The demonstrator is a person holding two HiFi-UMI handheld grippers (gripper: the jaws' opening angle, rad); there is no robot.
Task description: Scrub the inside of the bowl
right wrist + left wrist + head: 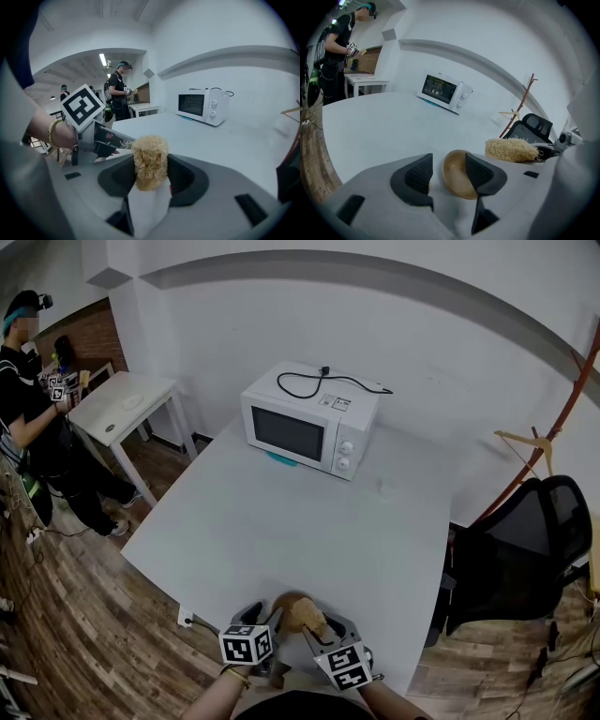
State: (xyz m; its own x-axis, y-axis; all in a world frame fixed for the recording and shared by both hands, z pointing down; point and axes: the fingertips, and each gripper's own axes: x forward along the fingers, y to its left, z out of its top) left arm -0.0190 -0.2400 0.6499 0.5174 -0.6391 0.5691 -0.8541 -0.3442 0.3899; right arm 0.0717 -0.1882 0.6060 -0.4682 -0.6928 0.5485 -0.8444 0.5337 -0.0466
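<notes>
Bowl (455, 177), round smooth wood; scrubber (150, 161), coarse, fibrous

Golden-brown bowl (454, 179), straw-yellow scrubber (150, 161), white microwave (309, 418), white table (309, 531), black chair (525, 554), brown wood-plank floor (84, 615).

No text readable anywhere. Microwave (309, 418) has a small sticker (340, 403) on top, its print too small to read. Left cube (247, 645) and right cube (344, 667) show only black-and-white square markers, no letters or numbers.
</notes>
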